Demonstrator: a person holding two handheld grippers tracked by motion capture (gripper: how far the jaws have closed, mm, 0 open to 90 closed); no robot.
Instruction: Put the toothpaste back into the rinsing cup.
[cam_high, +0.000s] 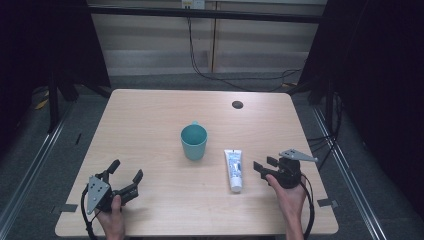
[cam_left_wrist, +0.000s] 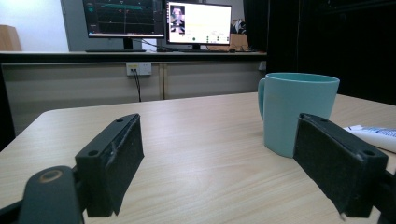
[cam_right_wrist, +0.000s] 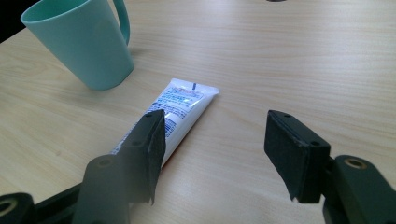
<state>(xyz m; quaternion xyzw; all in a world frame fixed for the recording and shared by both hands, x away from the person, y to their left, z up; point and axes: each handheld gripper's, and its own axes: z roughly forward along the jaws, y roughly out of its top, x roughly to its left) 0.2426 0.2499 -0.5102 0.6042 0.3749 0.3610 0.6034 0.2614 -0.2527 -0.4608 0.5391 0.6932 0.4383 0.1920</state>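
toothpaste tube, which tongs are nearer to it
Right. The right tongs are open beside the toothpaste tube, just off its right side and not touching it. The left tongs are open at the table's near left corner, well away from the tube.

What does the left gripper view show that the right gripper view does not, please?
Left gripper view alone: two monitors on a counter beyond the table, a wall socket, and the left claw, open with nothing between its jaws. Right gripper view alone: the right claw, open above the table, and the tube's printed face. Shared: the teal cup, the white tube and the wooden table.
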